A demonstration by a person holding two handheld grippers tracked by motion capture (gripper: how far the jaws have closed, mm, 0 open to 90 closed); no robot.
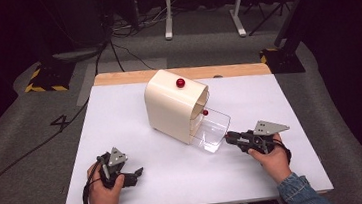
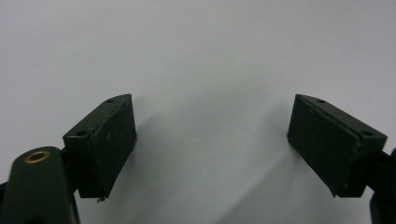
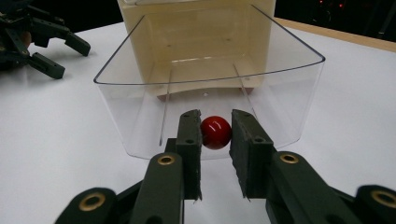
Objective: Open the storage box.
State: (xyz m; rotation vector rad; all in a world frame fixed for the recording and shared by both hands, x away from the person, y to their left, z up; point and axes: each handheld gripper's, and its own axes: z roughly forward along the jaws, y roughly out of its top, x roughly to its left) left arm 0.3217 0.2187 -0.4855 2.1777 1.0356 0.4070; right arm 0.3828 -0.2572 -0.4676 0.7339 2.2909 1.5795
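My right gripper [image 3: 215,140] is clamped on the red knob [image 3: 215,132] of a clear plastic drawer [image 3: 280,93], which stands pulled out of the cream cabinet [image 1: 169,108] beyond and looks empty. Best to draw straight and level. My left gripper [image 2: 212,140] rests with jaws spread on the white table [image 1: 137,136].

The box [image 1: 174,105] stands in the middle of the table [image 1: 120,118], a knob [image 1: 180,83] on top — the drawer [image 1: 214,129] sticks out toward the right gripper [image 1: 228,138]. The left gripper [image 1: 137,176] lies well apart, at the near left.
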